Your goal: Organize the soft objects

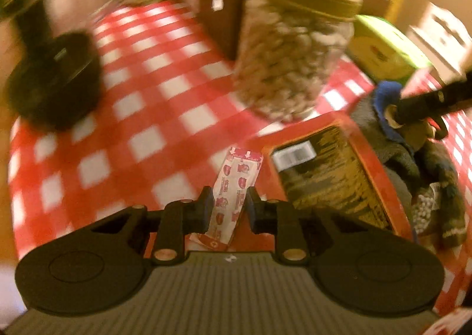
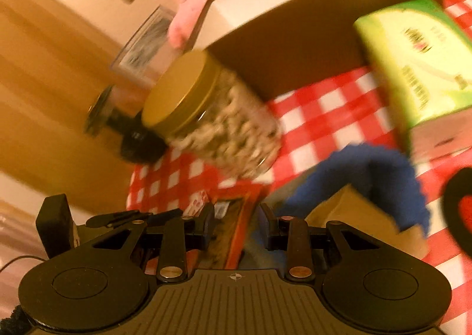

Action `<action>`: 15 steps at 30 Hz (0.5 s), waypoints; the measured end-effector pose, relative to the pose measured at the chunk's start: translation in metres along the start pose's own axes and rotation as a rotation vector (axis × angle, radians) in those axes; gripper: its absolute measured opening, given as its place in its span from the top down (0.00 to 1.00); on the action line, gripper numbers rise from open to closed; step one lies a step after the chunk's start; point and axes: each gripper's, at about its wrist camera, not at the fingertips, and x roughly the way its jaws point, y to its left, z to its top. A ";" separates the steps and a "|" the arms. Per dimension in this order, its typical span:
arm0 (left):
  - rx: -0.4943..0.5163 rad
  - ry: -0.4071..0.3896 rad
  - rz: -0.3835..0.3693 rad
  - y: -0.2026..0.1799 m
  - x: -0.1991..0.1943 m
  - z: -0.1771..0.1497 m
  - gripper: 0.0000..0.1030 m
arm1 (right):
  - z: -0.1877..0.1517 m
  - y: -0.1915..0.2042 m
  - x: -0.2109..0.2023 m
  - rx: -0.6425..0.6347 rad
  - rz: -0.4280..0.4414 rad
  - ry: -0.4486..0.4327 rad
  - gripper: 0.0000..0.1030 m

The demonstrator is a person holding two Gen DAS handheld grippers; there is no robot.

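My left tongs (image 1: 229,197) pinch a long red-and-white sachet (image 1: 234,187), which stands up slantwise between the pads above the checked bench (image 1: 124,116). Just right of them lies a flat orange-edged packet (image 1: 333,175); beyond it a gold-lidded jar (image 1: 292,54) blocks the way ahead, with a brown box (image 1: 218,16) behind. Bare cloth opens ahead and left, as far as a dark round thing (image 1: 56,81). My right tongs (image 2: 236,225) stand partly spread over the same packet's edge, pads touching nothing I can make out. A blue plush cloth (image 2: 377,175) lies close on their right, below a green carton (image 2: 413,60).
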 end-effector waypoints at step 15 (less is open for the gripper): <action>-0.248 0.011 0.075 -0.012 -0.025 -0.032 0.78 | -0.023 0.000 0.047 0.000 -0.008 0.144 0.69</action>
